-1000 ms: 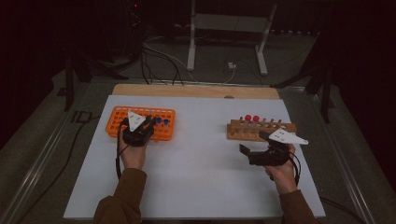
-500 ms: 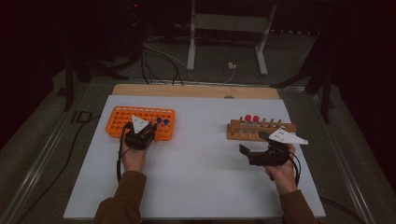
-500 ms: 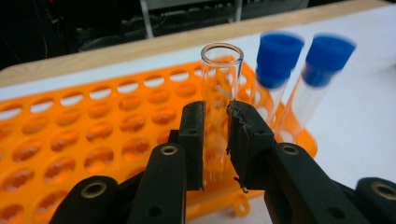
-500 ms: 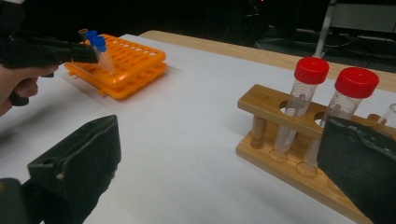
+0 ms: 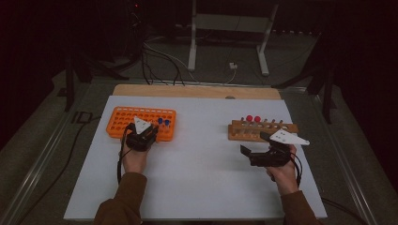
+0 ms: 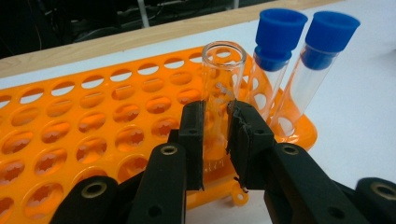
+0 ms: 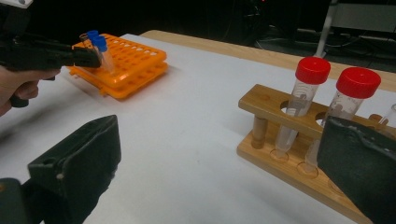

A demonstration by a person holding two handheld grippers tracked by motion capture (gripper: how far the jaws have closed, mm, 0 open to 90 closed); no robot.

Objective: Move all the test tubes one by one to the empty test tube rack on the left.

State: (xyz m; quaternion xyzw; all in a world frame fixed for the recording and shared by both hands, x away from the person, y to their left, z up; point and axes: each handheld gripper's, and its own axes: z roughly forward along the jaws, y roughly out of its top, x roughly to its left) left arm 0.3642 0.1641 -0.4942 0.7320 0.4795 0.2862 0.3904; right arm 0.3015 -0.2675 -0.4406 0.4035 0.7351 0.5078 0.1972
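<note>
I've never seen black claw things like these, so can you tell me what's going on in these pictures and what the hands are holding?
A person sits at a white table holding a pinching tool in each hand. One picture looks down from above; the other two come from small cameras riding on the tools. The left gripper is pinching a clear open tube that stands in an orange rack, beside two blue-capped tubes. The right gripper has its jaws wide open and holds nothing. In front of it is a wooden rack with two red-capped tubes.
</note>
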